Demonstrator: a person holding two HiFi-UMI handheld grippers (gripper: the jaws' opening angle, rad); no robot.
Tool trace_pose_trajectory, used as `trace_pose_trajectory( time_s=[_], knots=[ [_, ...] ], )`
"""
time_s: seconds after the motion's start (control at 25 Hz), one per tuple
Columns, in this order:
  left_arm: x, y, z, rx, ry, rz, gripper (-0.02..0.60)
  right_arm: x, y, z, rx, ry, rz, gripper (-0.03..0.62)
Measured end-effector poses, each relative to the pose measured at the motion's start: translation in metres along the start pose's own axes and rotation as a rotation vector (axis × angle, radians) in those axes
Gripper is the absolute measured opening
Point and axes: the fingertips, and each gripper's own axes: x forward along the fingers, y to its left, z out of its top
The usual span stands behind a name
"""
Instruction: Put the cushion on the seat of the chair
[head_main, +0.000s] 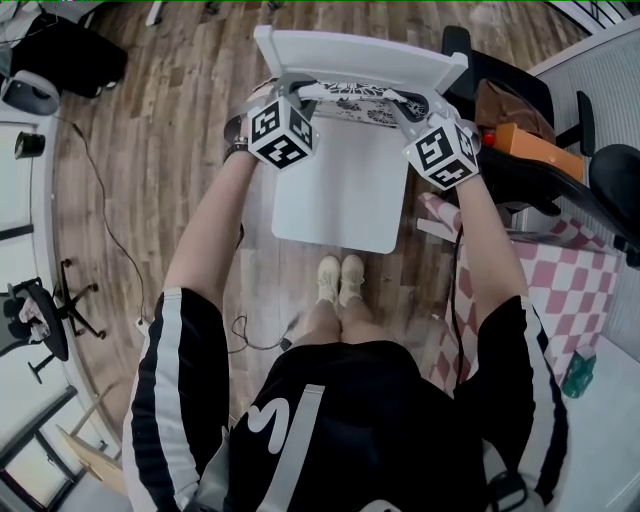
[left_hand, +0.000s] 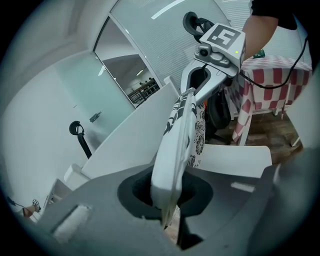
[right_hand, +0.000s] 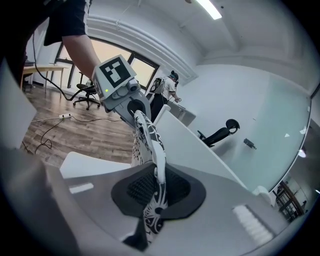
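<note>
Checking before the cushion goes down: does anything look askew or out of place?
The cushion hangs on edge between the left gripper and right gripper, by the backrest, not flat on the seat.

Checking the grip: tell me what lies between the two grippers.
The patterned cushion, stretched from left gripper to right gripper, seen in the head view.

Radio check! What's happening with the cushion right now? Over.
Status: left gripper and right gripper shut on cushion. It's upright over seat, by backrest, not laid flat. Nothing in the way.
</note>
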Motion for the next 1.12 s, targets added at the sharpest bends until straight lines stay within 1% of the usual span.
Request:
trace_pose_trajectory(
  time_s=[0.24,0.4,0.56,0.88,1.12],
  knots=[
    [0.009,-0.046,-0.03,-0.026,0.014,-0.064,0.026,0.006,0.044,-0.023,0.023,0.024,0.083,0.015],
    [0.01,-0.073,-0.047,-0.04,0.024,-0.087,0.026,0.006,0.078,-0.04,0.039,0.053,0.134,0.015],
    [0.009,-0.097,-0.058,-0.064,0.03,-0.098,0.026,0.004,0.105,-0.053,0.068,0.063,0.149,0.015],
    [0.011,-0.141,-0.085,-0.079,0.061,-0.122,0.029,0.007,0.149,-0.075,0.105,0.089,0.187,0.015],
    [0.01,-0.163,-0.097,-0.062,0.057,-0.126,0.035,0.006,0.173,-0.087,0.111,0.099,0.207,0.014]
  ],
)
